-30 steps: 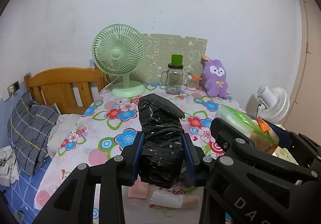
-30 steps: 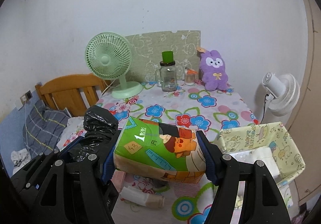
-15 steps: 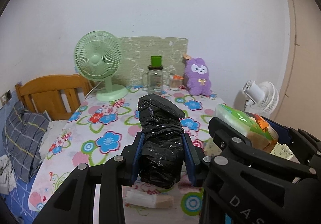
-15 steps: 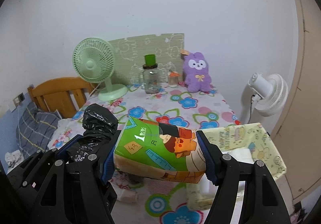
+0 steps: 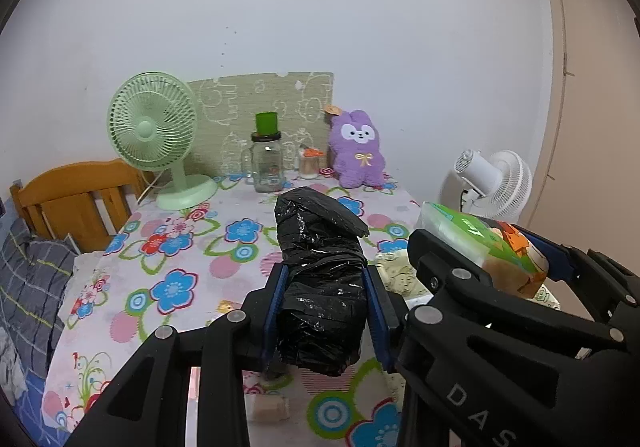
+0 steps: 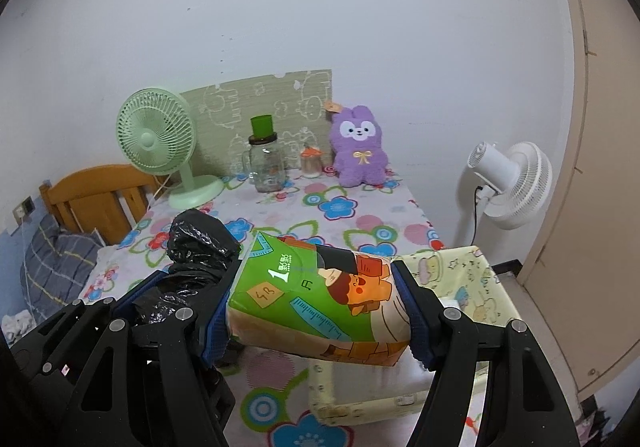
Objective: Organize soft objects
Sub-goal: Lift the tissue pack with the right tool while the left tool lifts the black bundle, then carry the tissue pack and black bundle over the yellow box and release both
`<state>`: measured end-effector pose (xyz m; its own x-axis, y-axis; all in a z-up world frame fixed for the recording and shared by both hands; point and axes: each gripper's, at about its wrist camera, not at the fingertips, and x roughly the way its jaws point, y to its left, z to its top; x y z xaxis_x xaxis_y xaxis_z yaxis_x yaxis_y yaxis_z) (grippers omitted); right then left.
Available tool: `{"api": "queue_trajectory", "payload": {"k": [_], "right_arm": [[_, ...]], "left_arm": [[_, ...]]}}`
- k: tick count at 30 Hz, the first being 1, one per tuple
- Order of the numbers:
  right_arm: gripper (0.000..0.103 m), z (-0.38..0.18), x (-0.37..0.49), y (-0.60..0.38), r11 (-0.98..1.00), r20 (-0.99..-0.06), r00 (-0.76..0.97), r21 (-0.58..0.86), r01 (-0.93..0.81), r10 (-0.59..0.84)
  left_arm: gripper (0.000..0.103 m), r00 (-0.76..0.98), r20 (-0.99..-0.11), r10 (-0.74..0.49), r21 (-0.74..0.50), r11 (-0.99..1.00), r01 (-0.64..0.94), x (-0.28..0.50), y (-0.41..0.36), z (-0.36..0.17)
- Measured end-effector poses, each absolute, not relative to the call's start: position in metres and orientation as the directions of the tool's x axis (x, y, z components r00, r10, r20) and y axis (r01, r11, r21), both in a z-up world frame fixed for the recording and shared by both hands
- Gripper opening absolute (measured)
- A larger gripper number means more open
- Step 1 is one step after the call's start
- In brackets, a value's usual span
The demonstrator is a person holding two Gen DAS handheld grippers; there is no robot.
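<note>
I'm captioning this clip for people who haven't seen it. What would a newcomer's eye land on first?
Probably the two held items up front: the left gripper clamps a crumpled black plastic bag, and the right gripper squeezes a bright green tissue pack above a pale yellow fabric bin. Behind, a purple plush bunny sits at the flowered table's far edge, by the wall.

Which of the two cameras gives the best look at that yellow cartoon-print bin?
The right wrist view. There the yellow bin shows its rim, printed inner walls and front side, just beyond the tissue pack in the right claw. The left wrist view catches only slivers of it between the black bag and the right claw's frame.
</note>
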<state>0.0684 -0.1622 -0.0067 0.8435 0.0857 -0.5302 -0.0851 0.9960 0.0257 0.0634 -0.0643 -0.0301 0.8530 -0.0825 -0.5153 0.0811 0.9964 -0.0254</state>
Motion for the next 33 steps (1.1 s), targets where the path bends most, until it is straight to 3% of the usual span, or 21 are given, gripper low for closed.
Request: {"api": "queue_trajectory", "payload": {"k": [33], "right_arm": [[0.074, -0.049, 0.093, -0.259, 0.994, -0.606, 0.795, 0.057, 0.091, -0.038]], "left_arm": [[0.038, 0.769, -0.603, -0.21, -0.039, 0.971, 0.235, 0.094, -0.158, -0.067]]}}
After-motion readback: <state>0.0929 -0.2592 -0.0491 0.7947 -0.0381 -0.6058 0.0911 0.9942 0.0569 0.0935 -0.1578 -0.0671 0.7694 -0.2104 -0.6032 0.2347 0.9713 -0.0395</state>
